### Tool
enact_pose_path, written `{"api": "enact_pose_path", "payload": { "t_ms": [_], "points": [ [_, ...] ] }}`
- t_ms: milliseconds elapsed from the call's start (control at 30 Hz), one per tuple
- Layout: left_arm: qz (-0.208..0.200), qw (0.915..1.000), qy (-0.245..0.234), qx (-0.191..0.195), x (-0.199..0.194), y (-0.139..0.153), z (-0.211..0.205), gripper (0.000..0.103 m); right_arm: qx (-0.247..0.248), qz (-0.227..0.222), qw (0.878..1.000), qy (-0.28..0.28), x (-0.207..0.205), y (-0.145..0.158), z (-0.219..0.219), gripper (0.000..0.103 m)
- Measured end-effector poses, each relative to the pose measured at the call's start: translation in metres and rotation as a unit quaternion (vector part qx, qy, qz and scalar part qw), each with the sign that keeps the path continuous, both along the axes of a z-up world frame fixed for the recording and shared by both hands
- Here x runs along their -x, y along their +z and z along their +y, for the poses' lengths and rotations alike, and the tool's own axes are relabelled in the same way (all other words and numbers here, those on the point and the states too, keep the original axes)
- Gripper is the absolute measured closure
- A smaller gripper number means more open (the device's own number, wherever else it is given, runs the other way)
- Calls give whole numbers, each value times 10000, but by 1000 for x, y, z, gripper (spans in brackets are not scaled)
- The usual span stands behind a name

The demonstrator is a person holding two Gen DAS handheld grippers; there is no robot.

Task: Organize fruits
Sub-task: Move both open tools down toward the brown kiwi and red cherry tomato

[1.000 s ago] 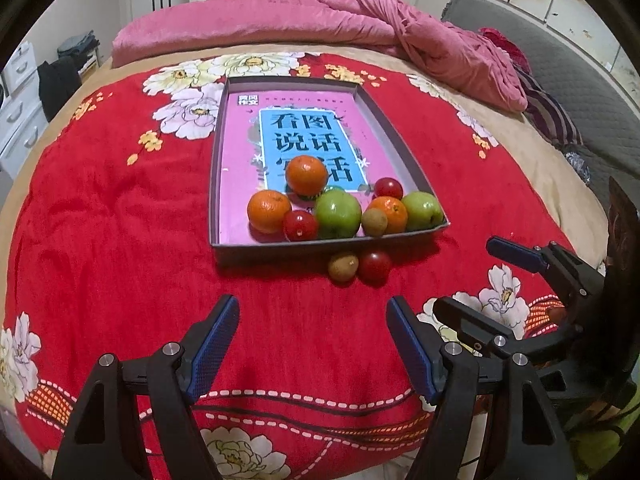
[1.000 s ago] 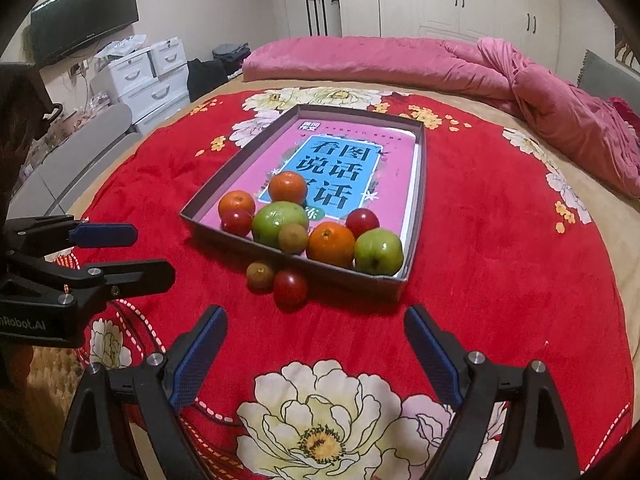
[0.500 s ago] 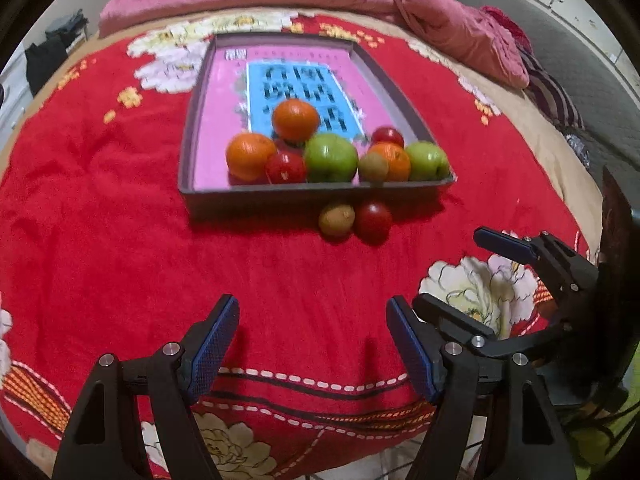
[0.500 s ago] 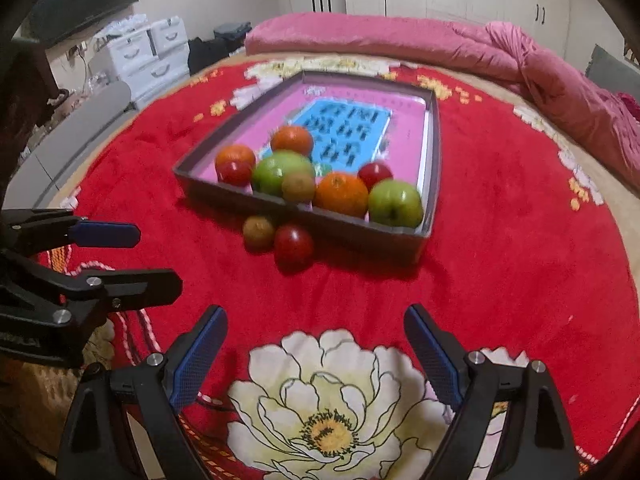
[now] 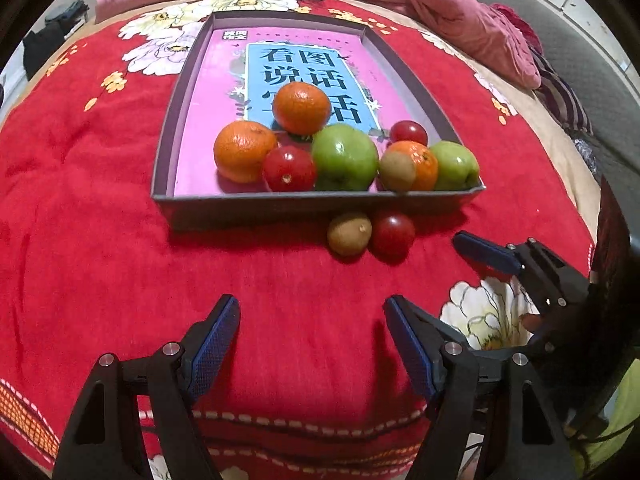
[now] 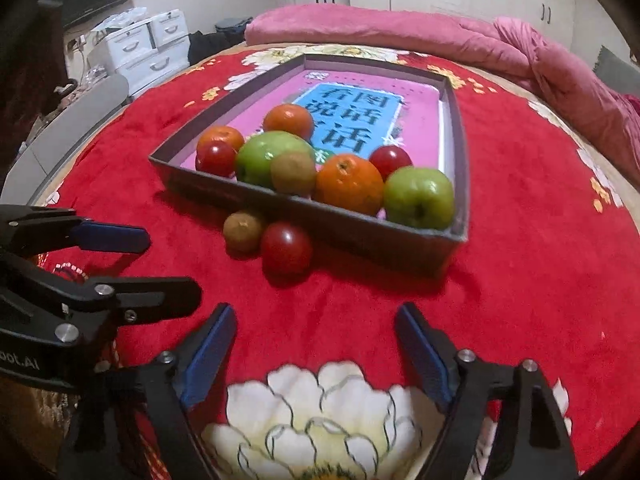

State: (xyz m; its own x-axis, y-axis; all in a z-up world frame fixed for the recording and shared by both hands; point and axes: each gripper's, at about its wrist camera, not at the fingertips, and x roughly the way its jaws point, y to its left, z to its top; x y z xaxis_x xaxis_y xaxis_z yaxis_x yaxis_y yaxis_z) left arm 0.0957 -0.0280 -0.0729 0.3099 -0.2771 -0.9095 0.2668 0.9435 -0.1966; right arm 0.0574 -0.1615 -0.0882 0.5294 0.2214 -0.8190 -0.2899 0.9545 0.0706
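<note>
In the tray (image 5: 256, 200) at frame centre we read the large characters 看图说话 on a pink and blue book cover (image 5: 224, 92), behind oranges, green apples, red fruits and a kiwi; a second kiwi (image 5: 349, 234) and a red fruit (image 5: 392, 234) lie outside, against the tray's near wall. Only the right wrist view shows white drawers (image 6: 140, 50) at upper left and the letters "ool.AI" at the left edge. Our left gripper (image 5: 312, 340) stands open and empty; our right gripper (image 6: 316, 344), its jaws having just been closing, is also open with nothing between them.

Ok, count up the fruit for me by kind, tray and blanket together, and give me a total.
Oranges: 3
Green apples: 2
Red tomatoes: 3, the last one outside the tray
Kiwis: 2, the second one outside the tray
Total: 10
</note>
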Motion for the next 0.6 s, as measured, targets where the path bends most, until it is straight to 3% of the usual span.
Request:
{"api": "enact_pose_path", "payload": {
  "t_ms": [233,600],
  "points": [
    [9,10000,8,97,-14,-1,-2,26,-159,-65,9998,-71,-16,-2,1,50],
    [92,9993,-1,370,-27,-6,-6,41,-233,-186,9994,173,-22,-5,8,54]
  ]
}}
